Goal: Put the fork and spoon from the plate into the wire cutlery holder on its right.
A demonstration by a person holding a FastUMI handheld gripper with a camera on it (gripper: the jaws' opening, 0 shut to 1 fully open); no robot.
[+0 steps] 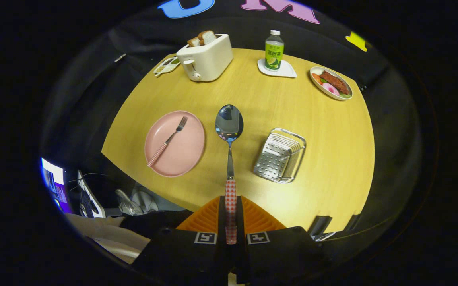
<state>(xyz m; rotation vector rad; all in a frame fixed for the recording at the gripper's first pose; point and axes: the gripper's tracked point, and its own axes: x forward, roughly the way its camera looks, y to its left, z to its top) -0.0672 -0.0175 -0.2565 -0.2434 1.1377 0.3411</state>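
Gripping the spoon [229,131] by its red-and-white checked handle, the fingers [231,222] are closed on it from both sides, so the polished oval bowl of the spoon stands out ahead of them, raised above the yellow wood-grain counter [332,139] between the plate and the holder. To the left lies the round pink plate [189,155], matte and smooth, with the fork [168,141] resting on it at a slant, its metal tines toward the far side and its checked handle toward the near rim. To the right of the spoon sits the wire cutlery holder [280,155], a shiny rectangular metal basket with a perforated floor and thin wire bars along its right side; nothing lies in it. On the far left of the counter a cream, boxy toaster [206,57] holds two slices of bread [202,38] upright in its slots, and just left of it is a small dish [166,66] whose contents are too small to tell. Farther right a plastic bottle [274,50] with a green label and white cap stands on a white coaster [288,71], and beyond that an oval dish [346,95] carries brown, pink, orange and green food pieces [332,83].
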